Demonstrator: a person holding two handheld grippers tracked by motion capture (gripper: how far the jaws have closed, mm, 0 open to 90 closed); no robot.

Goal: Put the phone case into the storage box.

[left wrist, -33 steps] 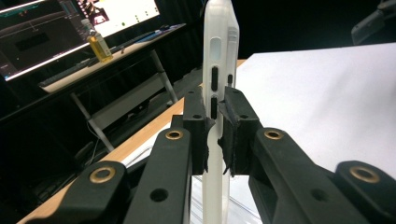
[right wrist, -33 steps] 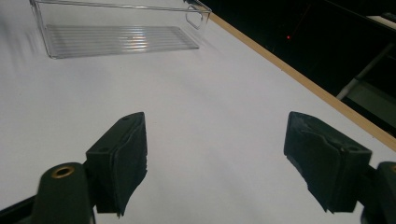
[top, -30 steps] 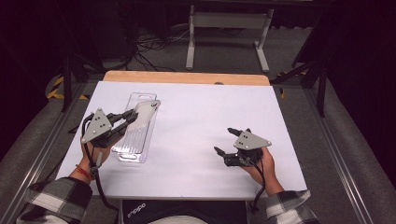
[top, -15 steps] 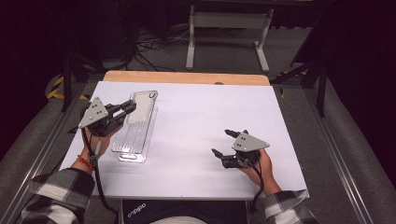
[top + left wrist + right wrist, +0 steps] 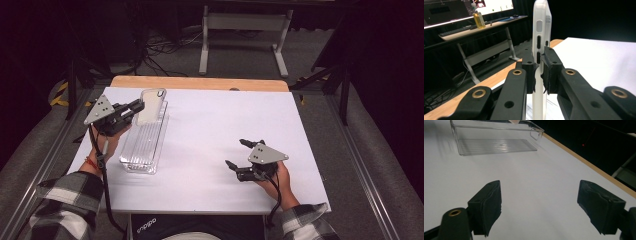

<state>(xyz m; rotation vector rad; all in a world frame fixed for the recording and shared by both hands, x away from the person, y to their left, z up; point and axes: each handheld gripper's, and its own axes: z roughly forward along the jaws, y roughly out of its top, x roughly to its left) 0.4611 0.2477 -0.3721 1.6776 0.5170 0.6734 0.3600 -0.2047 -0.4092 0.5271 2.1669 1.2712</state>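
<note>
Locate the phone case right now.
High view, left side: the phone case is clamped in the left gripper, held above the far end of the clear tray.

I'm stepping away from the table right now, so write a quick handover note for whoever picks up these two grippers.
Left gripper: shut on the clear, translucent phone case, gripped edge-on and held above the far end of the clear plastic rectangular tray.
Right gripper: open, holding nothing, low over the white table sheet on the right side.
Tray: on the sheet's left side, nothing visible in it.
Done: case is picked up and in hand.
Left: probably set the case down, likely in the tray, then release; the right gripper is free to steady the tray.
</note>
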